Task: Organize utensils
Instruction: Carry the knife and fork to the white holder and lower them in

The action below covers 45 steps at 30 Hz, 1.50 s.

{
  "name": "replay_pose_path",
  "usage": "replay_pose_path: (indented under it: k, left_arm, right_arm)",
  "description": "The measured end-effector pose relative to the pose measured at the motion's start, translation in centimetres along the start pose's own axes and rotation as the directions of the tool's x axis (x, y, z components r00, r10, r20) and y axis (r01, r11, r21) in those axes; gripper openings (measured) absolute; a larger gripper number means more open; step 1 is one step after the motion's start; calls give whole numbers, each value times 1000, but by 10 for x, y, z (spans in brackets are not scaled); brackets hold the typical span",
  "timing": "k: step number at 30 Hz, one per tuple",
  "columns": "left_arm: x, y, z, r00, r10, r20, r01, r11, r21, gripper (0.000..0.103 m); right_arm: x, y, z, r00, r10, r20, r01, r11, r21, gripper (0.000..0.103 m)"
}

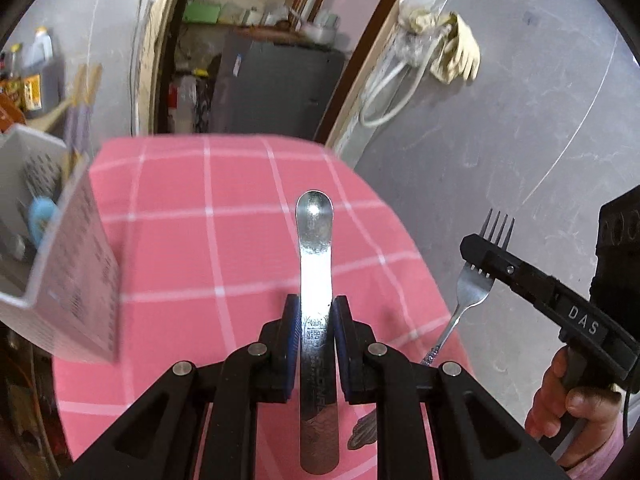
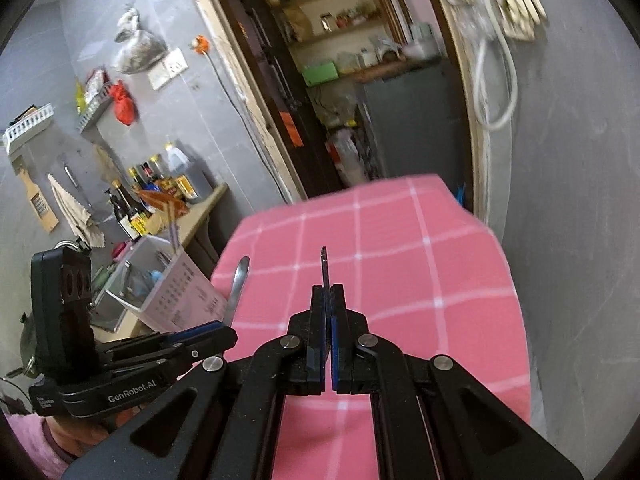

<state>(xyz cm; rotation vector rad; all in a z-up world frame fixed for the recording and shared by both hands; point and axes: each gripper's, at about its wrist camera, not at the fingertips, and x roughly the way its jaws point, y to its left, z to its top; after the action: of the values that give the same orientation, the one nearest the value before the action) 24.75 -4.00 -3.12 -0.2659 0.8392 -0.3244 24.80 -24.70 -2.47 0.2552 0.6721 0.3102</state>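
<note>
1. Left gripper [image 1: 315, 312] — jaws closed on a spoon [image 1: 315, 264], handle end pointing to 12 o'clock, held above the pink cloth [image 1: 192, 240].
2. Right gripper [image 2: 329, 300] — jaws pinched shut on a fork [image 1: 478, 276], tines at 12.
3. A white caddy [image 1: 76, 276] holding utensils sits at 9 o'clock in the left view.

Both wrist views look forward and down over the pink checked tablecloth [image 1: 192, 216] toward the doorway [image 2: 360, 92] at 12 o'clock; each sees the other gripper close alongside.
</note>
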Motion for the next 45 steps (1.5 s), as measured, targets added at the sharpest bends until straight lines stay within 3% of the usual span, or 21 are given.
replay_pose_path:
  k: [7,14,22,27,33,45]
  left_arm:
    - [-42,14,23,995,-3,102,3,1000,-1,15]
    - [-88,51,48,978,17,209,-11,999,-32,16]
    - [-127,125,68,926,101,363,-53,989,-138,16]
    - [-120,163,66,893,103,439,-4,975,-222,16]
    - [-106,168,57,863,120,490,-12,976,-218,16]
    - [-86,158,39,844,143,517,-62,983,-170,16]
  right_arm:
    - [-22,40,31,995,1,96,5,998,-58,2]
    - [-23,91,67,981,40,191,-19,994,-111,2]
    - [2,165,93,956,85,280,-29,979,-201,2]
    - [27,200,88,958,87,275,-5,958,-286,2]
    - [43,220,73,968,83,237,13,926,-376,2]
    - [51,225,58,975,103,197,-14,913,-408,2]
